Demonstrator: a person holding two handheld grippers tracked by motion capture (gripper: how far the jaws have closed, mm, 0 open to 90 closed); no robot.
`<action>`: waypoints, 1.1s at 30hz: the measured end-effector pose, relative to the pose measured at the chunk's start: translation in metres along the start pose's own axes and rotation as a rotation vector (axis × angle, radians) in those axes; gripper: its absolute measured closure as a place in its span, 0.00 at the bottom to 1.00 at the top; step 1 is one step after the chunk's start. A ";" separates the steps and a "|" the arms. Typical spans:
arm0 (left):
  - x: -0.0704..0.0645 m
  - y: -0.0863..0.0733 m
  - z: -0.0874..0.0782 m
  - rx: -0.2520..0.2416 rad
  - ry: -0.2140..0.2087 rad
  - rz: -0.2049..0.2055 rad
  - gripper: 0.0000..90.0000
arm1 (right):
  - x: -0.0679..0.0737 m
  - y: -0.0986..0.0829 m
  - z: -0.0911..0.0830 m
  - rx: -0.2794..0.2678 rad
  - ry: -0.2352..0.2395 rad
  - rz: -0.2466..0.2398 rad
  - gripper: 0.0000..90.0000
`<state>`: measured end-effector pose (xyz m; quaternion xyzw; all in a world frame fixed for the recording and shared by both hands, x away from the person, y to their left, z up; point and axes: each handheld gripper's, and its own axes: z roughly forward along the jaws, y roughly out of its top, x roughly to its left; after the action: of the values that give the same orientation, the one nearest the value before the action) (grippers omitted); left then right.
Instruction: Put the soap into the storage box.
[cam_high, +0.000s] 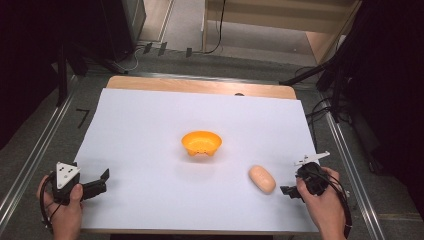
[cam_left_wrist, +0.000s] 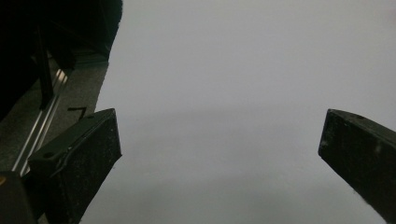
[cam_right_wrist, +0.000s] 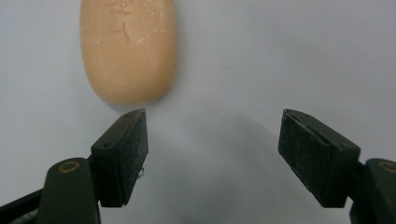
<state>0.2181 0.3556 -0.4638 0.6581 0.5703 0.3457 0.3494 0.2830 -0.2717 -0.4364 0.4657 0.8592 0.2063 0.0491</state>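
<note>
Desk (cam_high: 150, 150) is covered by a white paper sheet, wood edge showing at the far side.

Right claw (cam_high: 286, 190): held in the person's right hand (cam_high: 325, 205) at the near right of the desk, jaws pointing left toward the pale tan, smooth oval bread-roll-shaped object (cam_high: 262, 178). In the right gripper view the right claw (cam_right_wrist: 212, 135) stands wide open, nothing between the jaws. The tan oval object (cam_right_wrist: 127, 49) lies just beyond the left jaw tip, near it; contact cannot be told, but it sits outside the gap, off to the jaw's side. Faint surface marks and specks visible on its top.

Left claw (cam_high: 102, 181): held in the left hand (cam_high: 62, 210) at the near left corner, grey three-cornered plate on top, jaws pointing right across the sheet. In the left gripper view the left claw (cam_left_wrist: 219, 140) is spread wide, with bare white sheet between the jaws.

Orange plastic bowl (cam_high: 201, 143): upright near the middle of the sheet, well apart from both claws. The tan object lies to its near right, apart from it.
</note>
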 end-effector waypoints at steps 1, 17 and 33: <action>0.000 0.000 0.000 0.000 0.000 0.003 0.00 | 0.002 0.002 0.001 0.003 0.000 -0.003 0.27; 0.000 -0.001 -0.001 -0.012 -0.010 0.007 0.00 | 0.024 0.027 0.010 0.026 0.007 -0.037 0.21; 0.001 0.000 0.000 -0.003 -0.026 0.001 0.00 | 0.038 0.048 0.019 0.057 0.010 -0.050 0.25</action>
<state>0.2179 0.3567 -0.4636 0.6622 0.5649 0.3381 0.3578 0.3042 -0.2116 -0.4310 0.4444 0.8762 0.1830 0.0366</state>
